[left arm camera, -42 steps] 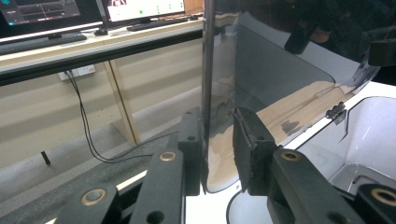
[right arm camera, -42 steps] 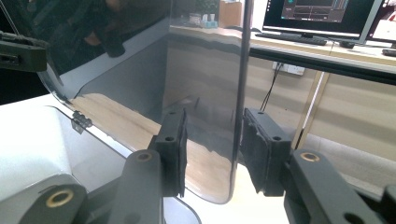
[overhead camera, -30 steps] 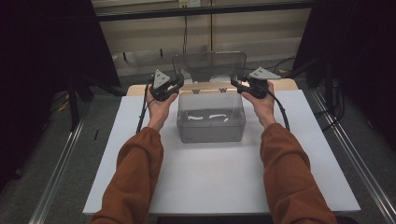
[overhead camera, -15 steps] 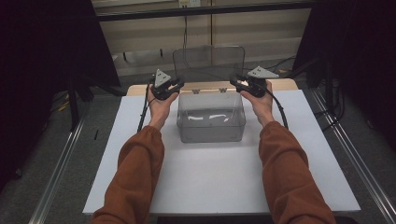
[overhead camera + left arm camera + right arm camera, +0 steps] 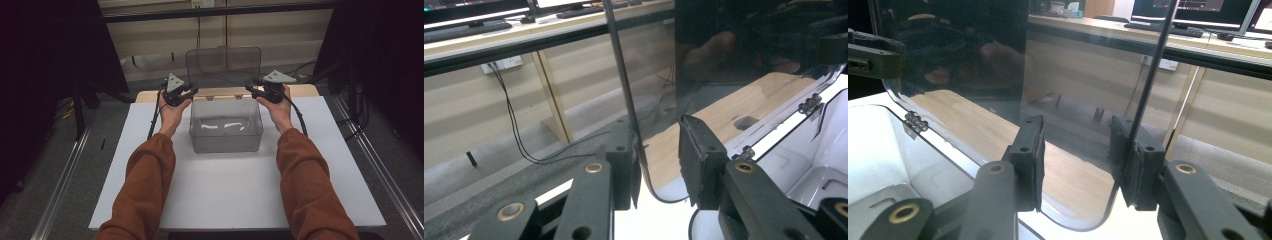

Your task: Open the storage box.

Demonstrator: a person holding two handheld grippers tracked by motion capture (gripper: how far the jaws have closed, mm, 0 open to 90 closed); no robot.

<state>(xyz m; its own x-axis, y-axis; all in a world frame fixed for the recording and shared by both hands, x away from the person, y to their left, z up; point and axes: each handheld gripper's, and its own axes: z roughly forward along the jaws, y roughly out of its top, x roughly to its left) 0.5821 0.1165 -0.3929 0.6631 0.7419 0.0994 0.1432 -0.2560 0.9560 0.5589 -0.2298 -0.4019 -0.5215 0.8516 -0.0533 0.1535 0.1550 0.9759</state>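
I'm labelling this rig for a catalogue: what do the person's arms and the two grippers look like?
Both sleeves are rust-orange and long. The left gripper and right gripper are black, two-jawed, with brass-coloured pivot rings, each topped by a grey three-cornered plate and trailing a black cable.

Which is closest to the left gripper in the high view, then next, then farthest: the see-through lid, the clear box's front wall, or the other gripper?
From the left gripper:
1. Lid, upright, its edge right at the jaws.
2. Clear box's front wall, down toward the person.
3. Right gripper, across the box at the lid's other edge.
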